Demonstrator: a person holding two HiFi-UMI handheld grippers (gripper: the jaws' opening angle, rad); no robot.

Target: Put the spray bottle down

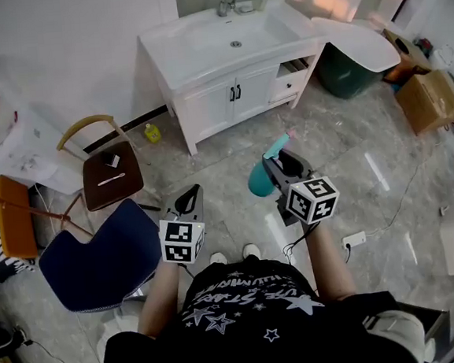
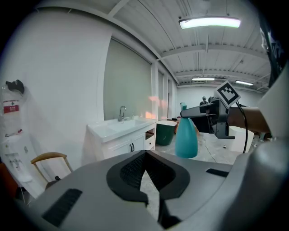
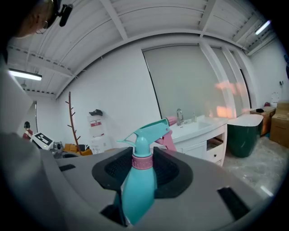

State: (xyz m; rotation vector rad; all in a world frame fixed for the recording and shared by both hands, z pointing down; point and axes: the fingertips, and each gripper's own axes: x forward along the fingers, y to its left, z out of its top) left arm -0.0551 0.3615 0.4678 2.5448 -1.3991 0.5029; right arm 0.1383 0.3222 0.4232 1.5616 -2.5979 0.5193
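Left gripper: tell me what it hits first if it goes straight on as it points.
Probably the white sink cabinet: the left gripper aims at it across bare floor. Since it tilts slightly down, it may meet the floor first; depth is unclear. The spray bottle hangs off to the side.

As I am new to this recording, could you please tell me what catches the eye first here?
A teal spray bottle stands out, clamped upright in the right hand-held gripper above the floor. Beyond it, a white sink cabinet stands against the wall, and a dark blue chair sits to the person's left.
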